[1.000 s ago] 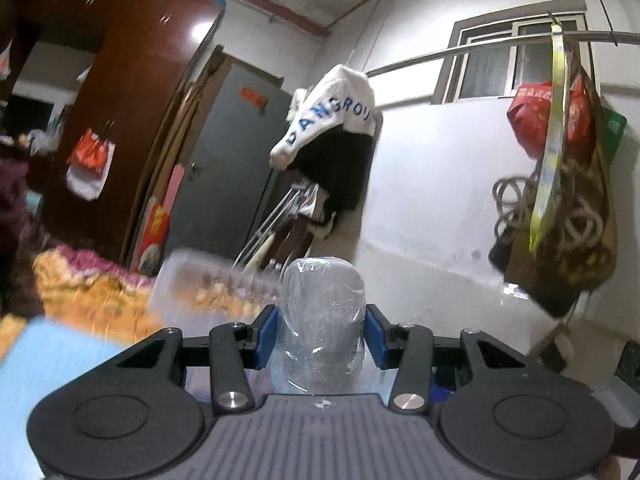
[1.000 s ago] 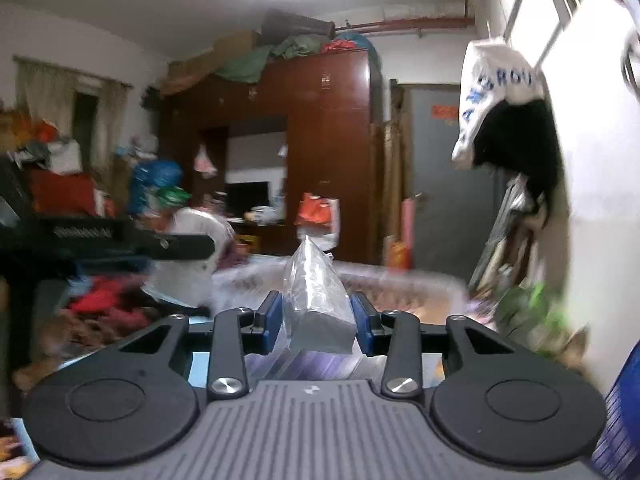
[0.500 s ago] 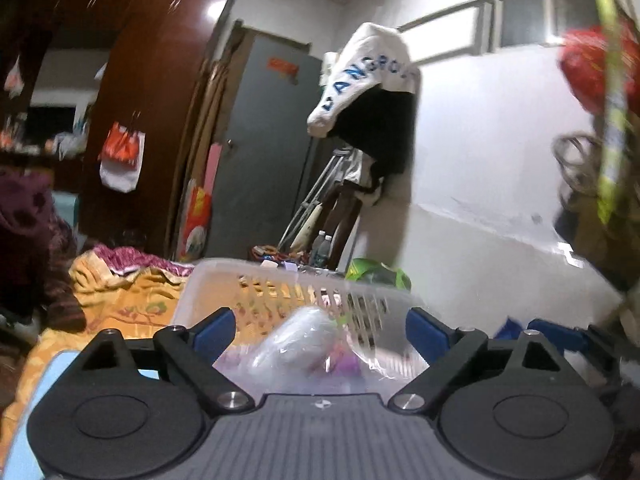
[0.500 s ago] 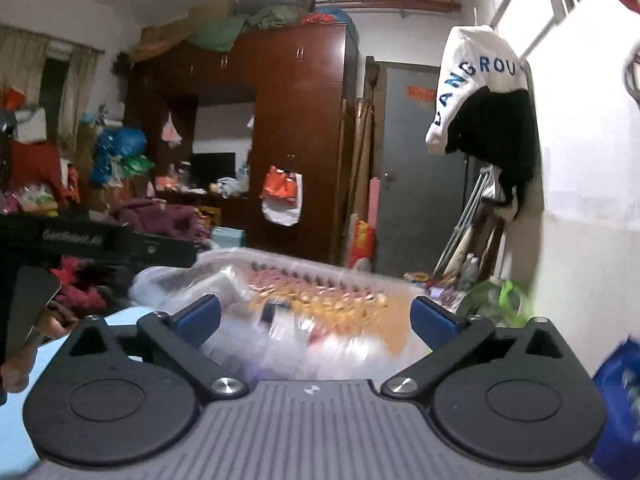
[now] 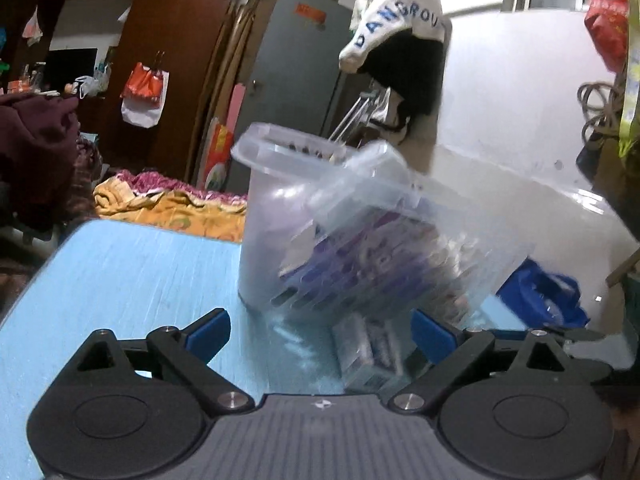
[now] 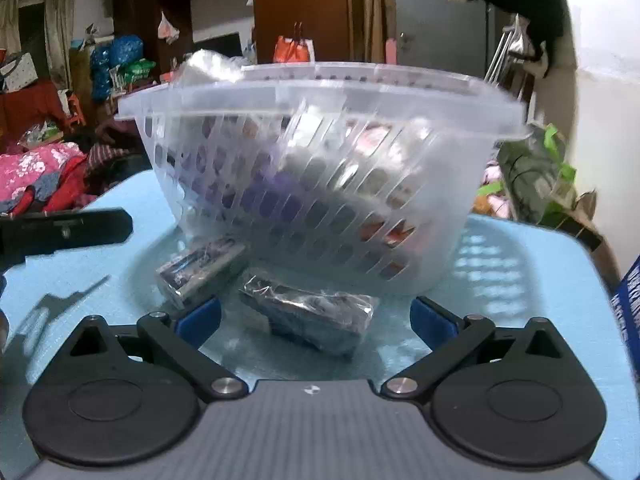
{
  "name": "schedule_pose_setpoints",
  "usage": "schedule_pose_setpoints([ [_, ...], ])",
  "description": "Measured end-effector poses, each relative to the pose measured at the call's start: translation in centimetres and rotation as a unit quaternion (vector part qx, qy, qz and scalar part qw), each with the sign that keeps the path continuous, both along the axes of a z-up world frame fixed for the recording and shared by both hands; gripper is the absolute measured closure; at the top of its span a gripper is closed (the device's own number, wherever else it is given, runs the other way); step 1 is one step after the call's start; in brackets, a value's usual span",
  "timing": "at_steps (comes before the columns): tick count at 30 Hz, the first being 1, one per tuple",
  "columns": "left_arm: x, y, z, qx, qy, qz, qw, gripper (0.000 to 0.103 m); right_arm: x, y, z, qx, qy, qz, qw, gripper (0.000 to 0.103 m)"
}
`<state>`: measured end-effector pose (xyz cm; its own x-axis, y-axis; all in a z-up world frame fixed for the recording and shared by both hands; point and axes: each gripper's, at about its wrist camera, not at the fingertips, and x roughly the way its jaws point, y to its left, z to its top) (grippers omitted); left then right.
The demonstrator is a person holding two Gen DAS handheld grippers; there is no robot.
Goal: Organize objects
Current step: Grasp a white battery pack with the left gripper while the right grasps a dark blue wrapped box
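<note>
Both grippers empty, two wrapped packs left by the basket

The right gripper should settle its wide fingers squarely around the dark wrapped pack on the blue counter just before the basket; the left gripper, equally wide, takes the second pack. A second ago each held a wrapped item, now released

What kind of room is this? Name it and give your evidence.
Most likely a cluttered bedroom or living space in a home: a tall dark wooden wardrobe, piles of clothes and bedding, and a garment hanging by the wall. The slotted plastic basket sits on a blue table.
</note>
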<state>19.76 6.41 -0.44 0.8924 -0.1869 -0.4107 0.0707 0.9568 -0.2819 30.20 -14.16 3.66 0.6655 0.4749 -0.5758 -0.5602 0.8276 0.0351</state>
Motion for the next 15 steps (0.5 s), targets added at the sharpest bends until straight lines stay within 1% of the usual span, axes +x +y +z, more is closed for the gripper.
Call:
schedule_pose_setpoints([
  [1, 0.1, -0.3, -0.1, 0.004, 0.004, -0.003, 1.0000, 0.005, -0.1, -0.1, -0.2, 0.006, 0.007, 0.006, 1.000, 0.010],
  [3, 0.0, -0.7, -0.1, 0.009, 0.003, -0.010, 0.9999, 0.006, -0.3, -0.4, -0.3, 0.009, 0.009, 0.014, 1.000, 0.021],
  [5, -0.2, -1.2, -0.1, 0.018, 0.005, -0.012, 0.9998, 0.006, -0.6, -1.1, -0.3, 0.005, 0.000, 0.008, 1.000, 0.028],
  [7, 0.1, -2.2, -0.2, 0.032, 0.011, -0.021, 0.9992, 0.006, -1.0, -2.1, -0.1, 0.019, -0.008, 0.009, 1.000, 0.029],
  [11, 1.2, -4.8, -0.8, 0.067, 0.032, -0.044, 0.9963, 0.006, -1.8, -4.3, 0.2, 0.030, -0.028, -0.011, 0.999, 0.029],
  [14, 1.8, -6.1, -0.9, 0.087, 0.044, -0.038, 0.9945, 0.006, -1.9, -5.2, 0.4, 0.046, -0.033, -0.019, 0.998, 0.029],
  [15, 2.0, -6.4, -1.0, 0.095, 0.050, -0.034, 0.9937, 0.007, -2.0, -5.4, 0.5, 0.050, -0.037, -0.023, 0.998, 0.029],
])
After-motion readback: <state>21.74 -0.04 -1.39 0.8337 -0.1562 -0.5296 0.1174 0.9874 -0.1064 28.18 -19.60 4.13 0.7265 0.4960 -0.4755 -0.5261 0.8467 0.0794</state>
